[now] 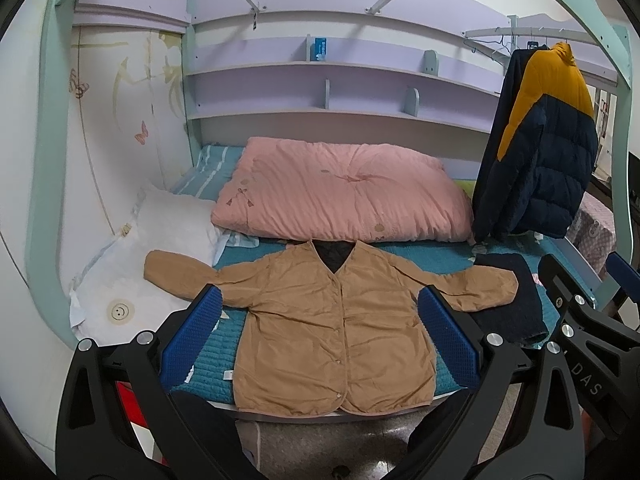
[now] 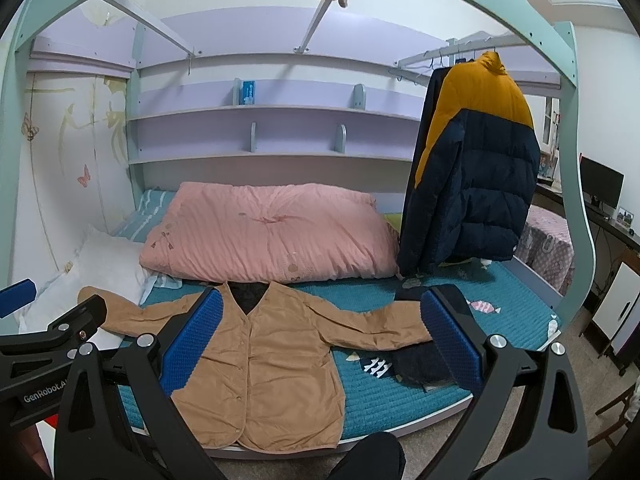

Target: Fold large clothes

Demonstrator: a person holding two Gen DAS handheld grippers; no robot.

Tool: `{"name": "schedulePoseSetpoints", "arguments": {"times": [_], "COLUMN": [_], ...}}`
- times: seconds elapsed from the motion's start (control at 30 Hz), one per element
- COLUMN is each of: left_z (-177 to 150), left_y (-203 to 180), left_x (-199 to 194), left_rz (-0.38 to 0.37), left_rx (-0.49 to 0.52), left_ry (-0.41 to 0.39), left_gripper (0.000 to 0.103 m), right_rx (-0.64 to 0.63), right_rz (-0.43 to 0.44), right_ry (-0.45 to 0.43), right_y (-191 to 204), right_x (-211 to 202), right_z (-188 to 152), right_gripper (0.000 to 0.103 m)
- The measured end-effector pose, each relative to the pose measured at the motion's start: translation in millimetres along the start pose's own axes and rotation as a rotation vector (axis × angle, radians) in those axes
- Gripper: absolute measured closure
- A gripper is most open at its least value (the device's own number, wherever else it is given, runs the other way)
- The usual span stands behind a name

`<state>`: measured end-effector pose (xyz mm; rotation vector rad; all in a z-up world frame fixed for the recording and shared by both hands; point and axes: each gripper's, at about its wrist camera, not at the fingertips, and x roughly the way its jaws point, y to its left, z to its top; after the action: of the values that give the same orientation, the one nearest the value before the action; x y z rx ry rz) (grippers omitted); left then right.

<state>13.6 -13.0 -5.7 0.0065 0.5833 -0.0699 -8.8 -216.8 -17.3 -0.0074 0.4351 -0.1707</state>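
Note:
A tan button-front jacket (image 1: 320, 332) (image 2: 272, 364) lies flat and face up on the teal bed cover (image 1: 424, 258), sleeves spread to both sides, hem at the bed's front edge. The left sleeve end rests on a white pillow (image 1: 160, 240). The right sleeve lies over a dark folded garment (image 1: 512, 300) (image 2: 416, 364). My left gripper (image 1: 320, 312) hovers open in front of the bed, its blue pads (image 1: 196, 332) apart with nothing between them. My right gripper (image 2: 322, 316) is likewise open and empty, held to the right of the left one.
A folded pink quilt (image 1: 344, 188) fills the back of the bed. A navy and yellow puffer jacket (image 1: 540, 152) (image 2: 472, 172) hangs from a rail at the right. Shelves (image 1: 320, 68) line the back wall. The bed's arched frame (image 2: 576, 200) stands at the right.

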Motion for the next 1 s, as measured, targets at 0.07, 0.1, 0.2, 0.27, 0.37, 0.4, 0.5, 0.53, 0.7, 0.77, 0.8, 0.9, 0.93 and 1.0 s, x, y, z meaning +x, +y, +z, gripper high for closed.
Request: {"name": "schedulePoseSetpoints", "arguments": {"times": [0.07,0.1,0.2,0.27,0.37,0.4,0.5,0.53,0.7,0.77,0.8,0.9,0.93,1.0], "left_z": [0.5,0.9,1.7,2.4,2.9,2.4,0.9,-0.2,-6.0,-9.2,-10.4,-16.0,-18.6,-23.6], "left_y": [-2.2,-3.4,-6.2,-7.5,-6.7,-5.0,1.4,3.8,22.6,33.7,41.5,67.1,77.4,94.8], "left_x": [5.9,8.8,19.9,29.9,46.1,52.4,76.2,85.3,130.3,149.7,159.6,192.2,205.4,226.3], "left_rz": [-0.003,-0.005,-0.005,-0.005,-0.007,-0.009,-0.005,-0.002,0.011,0.028,0.039,0.079,0.098,0.133], "left_rx": [0.001,0.003,0.007,0.008,0.005,0.003,-0.005,-0.008,-0.037,-0.054,-0.068,-0.118,-0.132,-0.150], "left_ry": [0.012,0.017,0.035,0.052,0.075,0.087,0.130,0.146,0.225,0.247,0.256,0.285,0.305,0.337], "left_gripper": [0.005,0.005,0.005,0.005,0.005,0.005,0.005,0.005,0.005,0.005,0.005,0.005,0.005,0.005], "right_rx": [0.005,0.006,0.005,0.002,0.007,0.012,0.019,0.021,0.032,0.023,0.020,0.022,0.026,0.045], "right_rz": [0.003,0.005,0.002,-0.001,0.007,0.012,0.032,0.039,0.085,0.104,0.121,0.194,0.220,0.262], "right_ry": [0.012,0.019,0.031,0.044,0.068,0.078,0.124,0.139,0.202,0.224,0.238,0.291,0.307,0.348], "right_y": [-1.8,-3.4,-4.9,-4.7,-3.0,-2.3,2.8,4.7,21.7,32.5,39.2,60.7,67.8,84.8], "right_x": [5.0,7.9,15.8,24.0,40.1,46.6,70.2,77.3,124.5,143.0,154.7,190.6,200.1,225.6], "right_z": [0.5,0.6,0.1,0.2,-1.6,-3.2,-6.9,-7.7,-17.2,-20.3,-21.9,-24.7,-26.3,-29.1], "right_gripper": [0.007,0.007,0.007,0.007,0.007,0.007,0.007,0.007,0.007,0.007,0.007,0.007,0.007,0.007]}}
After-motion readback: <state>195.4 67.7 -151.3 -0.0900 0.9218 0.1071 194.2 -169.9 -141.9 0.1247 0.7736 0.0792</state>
